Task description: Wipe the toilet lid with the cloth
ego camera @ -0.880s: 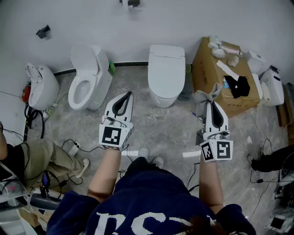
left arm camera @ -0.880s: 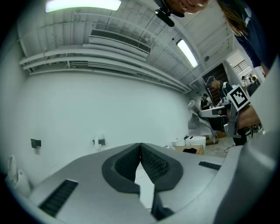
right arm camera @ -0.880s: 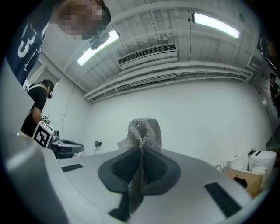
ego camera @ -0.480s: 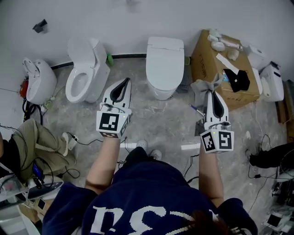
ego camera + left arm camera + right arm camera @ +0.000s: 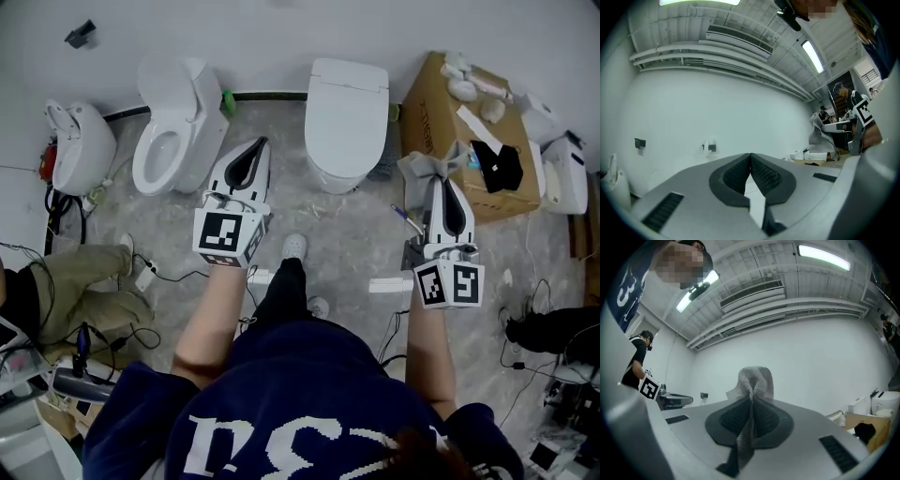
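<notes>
Right gripper (image 5: 442, 180): jaws clamped on the grey cloth (image 5: 752, 378). The cloth is pinched in a fold between the pads, bunches up past the tips, and a tail hangs down behind them.

Left gripper (image 5: 260, 146): jaws pressed together at the tips, nothing between them.

Both grippers are held out level over the floor (image 5: 356, 244), side by side and well apart, tips pointing at the wall (image 5: 281, 47).

Lid (image 5: 347, 105): closed, on the toilet standing ahead of the grippers and between their lines, left of the right gripper and right of the left one. The cloth hangs short of the lid, with no contact.

A second toilet (image 5: 173, 127), with its lid up, stands ahead of the left gripper and to its left. A box (image 5: 441, 103) stands just ahead of the right gripper, to its right.
</notes>
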Available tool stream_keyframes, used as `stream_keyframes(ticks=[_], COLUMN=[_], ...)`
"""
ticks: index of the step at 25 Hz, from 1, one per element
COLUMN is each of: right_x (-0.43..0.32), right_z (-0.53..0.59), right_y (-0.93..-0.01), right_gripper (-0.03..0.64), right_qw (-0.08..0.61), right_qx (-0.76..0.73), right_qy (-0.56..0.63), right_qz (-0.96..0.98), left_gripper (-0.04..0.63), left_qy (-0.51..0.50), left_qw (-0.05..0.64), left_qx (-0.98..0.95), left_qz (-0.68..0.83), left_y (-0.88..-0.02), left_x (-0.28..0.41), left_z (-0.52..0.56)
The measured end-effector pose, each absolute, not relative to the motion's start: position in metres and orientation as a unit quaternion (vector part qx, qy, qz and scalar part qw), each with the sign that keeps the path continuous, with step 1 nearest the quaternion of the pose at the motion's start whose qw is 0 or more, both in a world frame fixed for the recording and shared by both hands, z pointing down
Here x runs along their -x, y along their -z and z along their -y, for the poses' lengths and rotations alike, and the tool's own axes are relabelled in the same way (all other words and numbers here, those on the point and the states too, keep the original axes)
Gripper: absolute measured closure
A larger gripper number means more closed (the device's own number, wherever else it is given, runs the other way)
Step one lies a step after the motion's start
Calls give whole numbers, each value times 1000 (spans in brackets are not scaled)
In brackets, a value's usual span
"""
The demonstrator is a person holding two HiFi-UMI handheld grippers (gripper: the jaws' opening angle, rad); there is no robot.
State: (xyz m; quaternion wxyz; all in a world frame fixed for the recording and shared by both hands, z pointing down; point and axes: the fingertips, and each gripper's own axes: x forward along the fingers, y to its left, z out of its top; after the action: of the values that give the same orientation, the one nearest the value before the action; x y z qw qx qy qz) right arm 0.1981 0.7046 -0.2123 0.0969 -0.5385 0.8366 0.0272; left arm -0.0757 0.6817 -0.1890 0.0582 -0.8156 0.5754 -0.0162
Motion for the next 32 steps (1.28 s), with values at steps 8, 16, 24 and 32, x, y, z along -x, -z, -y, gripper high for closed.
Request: stream_keyframes(ticks=[8, 16, 24, 32], right_x=[-173, -128, -128, -129], right_z=[-591, -448, -368, -309], right_y=[194, 195, 187, 163], right_gripper=[584, 583, 583, 583], right_qw=[93, 90, 83, 70], right_qx=[542, 555, 584, 561], right_qy=[-15, -13, -2, 19], right_qz=[-835, -827, -808, -825], left_gripper=[575, 575, 575, 575], left_qy=[14, 13, 13, 21], left_qw=[45, 42, 34, 18], left_qx=[817, 826, 829, 832], left_qz=[-575, -563, -558, -555], left_y=[171, 170, 160, 142], left_x=[96, 136, 156, 135], left_z=[-566, -424, -329, -268])
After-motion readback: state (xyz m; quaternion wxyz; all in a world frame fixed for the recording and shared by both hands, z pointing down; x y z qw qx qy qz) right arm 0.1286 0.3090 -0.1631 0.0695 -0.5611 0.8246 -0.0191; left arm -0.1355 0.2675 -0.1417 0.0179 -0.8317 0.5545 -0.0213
